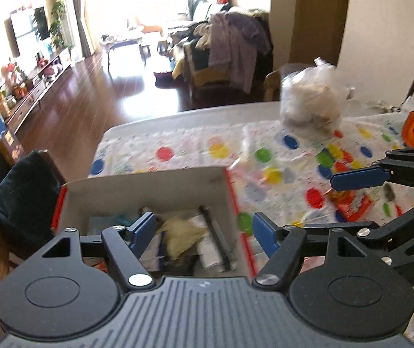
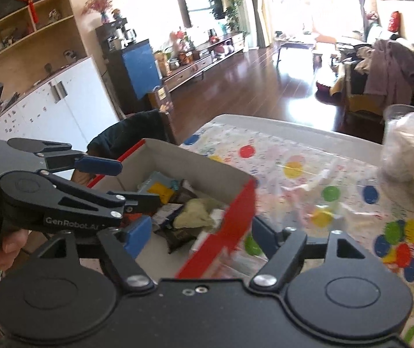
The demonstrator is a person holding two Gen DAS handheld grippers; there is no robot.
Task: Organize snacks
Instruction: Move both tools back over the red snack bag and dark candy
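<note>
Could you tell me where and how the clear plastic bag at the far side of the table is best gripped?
Grip the clear plastic bag by its gathered neck at the top, coming from above. It stands upright on the dotted tablecloth, its body bulging with pale lumpy contents too wide for a claw, while the neck is narrow and free. That is a judgement; the neck is blurred.

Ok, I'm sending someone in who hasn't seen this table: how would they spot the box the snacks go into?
Find the table under the polka-dot tablecloth. At its corner nearest the dark chair stands an open cardboard box, already holding wrappers and packets. Unlike the clear plastic bag further along the table, it is rectangular, with red outer sides and a plain grey-brown inside.
</note>
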